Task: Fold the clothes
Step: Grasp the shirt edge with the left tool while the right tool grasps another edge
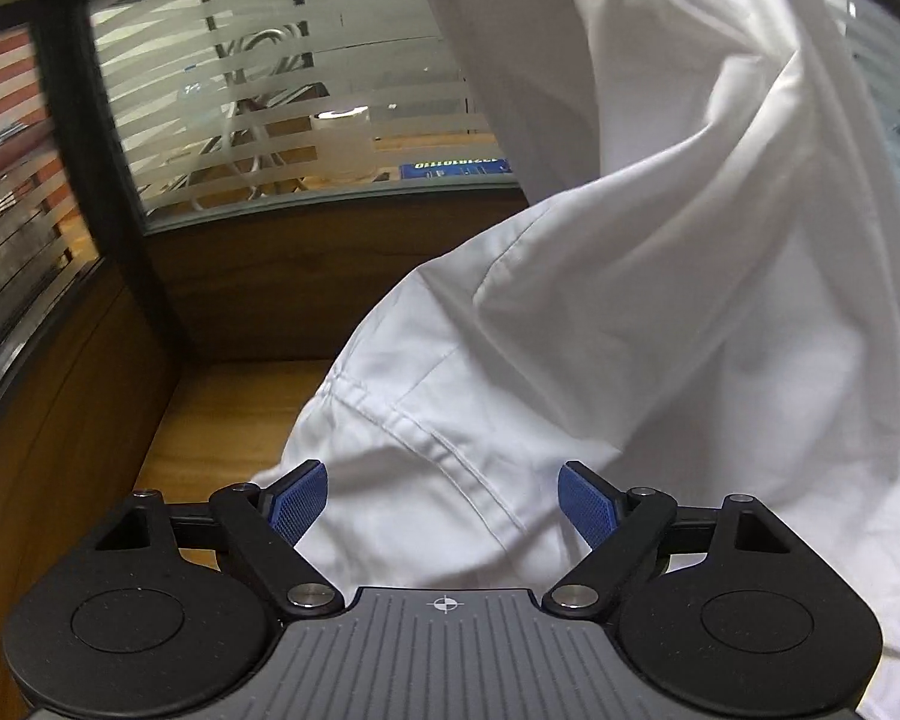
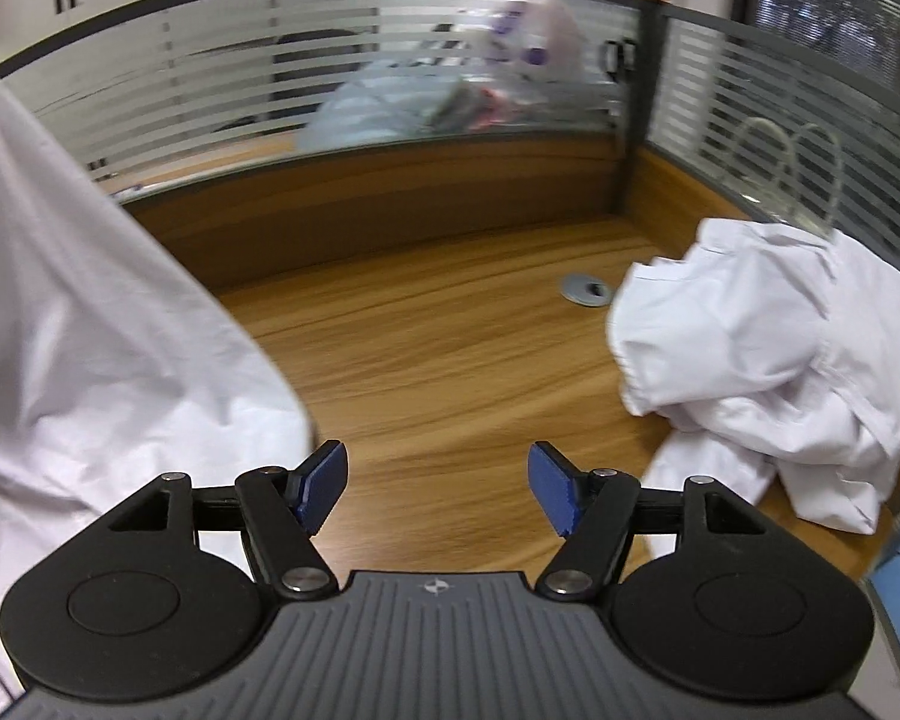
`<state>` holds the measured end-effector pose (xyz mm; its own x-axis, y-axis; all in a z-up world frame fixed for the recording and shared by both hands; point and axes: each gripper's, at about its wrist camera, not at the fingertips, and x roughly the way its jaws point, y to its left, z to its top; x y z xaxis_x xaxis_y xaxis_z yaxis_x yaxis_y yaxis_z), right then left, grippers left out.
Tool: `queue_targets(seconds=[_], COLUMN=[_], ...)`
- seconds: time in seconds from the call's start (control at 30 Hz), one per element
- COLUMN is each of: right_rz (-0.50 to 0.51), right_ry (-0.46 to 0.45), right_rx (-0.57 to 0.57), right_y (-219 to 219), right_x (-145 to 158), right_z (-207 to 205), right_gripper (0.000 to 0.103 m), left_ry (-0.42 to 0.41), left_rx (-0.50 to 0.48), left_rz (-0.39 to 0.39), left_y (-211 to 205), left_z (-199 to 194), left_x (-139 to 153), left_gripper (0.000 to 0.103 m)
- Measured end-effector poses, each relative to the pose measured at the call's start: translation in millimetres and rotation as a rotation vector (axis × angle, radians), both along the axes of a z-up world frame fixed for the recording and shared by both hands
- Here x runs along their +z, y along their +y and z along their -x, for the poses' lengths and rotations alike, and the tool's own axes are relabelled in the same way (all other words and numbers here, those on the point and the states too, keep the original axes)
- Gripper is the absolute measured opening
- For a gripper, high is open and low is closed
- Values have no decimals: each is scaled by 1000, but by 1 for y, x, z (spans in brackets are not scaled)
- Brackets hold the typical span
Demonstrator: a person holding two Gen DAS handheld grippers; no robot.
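Jaws wide open and empty on both the left gripper (image 1: 443, 504) and right gripper (image 2: 438, 489), with the draped white cotton garment (image 1: 600, 312) rising off the brown wooden desk (image 2: 438, 348), light, limp, probably best pinched along its stitched seam (image 1: 450, 456).

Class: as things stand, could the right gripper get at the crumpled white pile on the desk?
Probably yes. The right gripper is open and empty, and only bare desk lies between it and the pile to its right.

Two white garments (image 2: 774, 354) (image 1: 600, 330); one desk (image 2: 450, 360); one grommet (image 2: 585, 289).
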<state>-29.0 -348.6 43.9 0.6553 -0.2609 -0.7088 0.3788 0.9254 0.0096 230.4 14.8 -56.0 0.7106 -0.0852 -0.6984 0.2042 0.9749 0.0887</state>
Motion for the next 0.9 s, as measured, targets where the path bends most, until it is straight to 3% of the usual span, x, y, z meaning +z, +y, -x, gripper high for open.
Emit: queue_targets(seconds=[0.1, 0.17, 0.23, 0.27, 0.33, 0.53, 0.7, 0.9], right_rz=[-6, -3, 10, 16, 11, 2, -135, -237], right_ry=[1, 2, 2, -1, -44, -67, -116, -167], right_rx=[34, 55, 78, 92, 143, 258, 364, 526], right_y=[12, 19, 26, 29, 32, 47, 70, 118], right_x=[4, 6, 8, 9, 13, 24, 40, 57], right_z=[-5, -8, -9, -9, -4, -9, -30, -76], right_gripper=[74, 74, 74, 74, 74, 74, 74, 85], left_ry=[-4, 1, 17, 18, 12, 53, 100, 107], left_rx=[-1, -16, -41, -48, -60, -216, -403, -542], left_rz=[-8, 14, 41, 47, 46, 116, 193, 292], left_y=[1, 5, 6, 6, 5, -7, -31, -48], left_z=[-8, -9, -6, -1, 9, 58, 115, 152], left_x=[-8, -11, -11, -8, -3, 12, 28, 59], left_gripper=[83, 68, 39, 35, 16, 11, 10, 10])
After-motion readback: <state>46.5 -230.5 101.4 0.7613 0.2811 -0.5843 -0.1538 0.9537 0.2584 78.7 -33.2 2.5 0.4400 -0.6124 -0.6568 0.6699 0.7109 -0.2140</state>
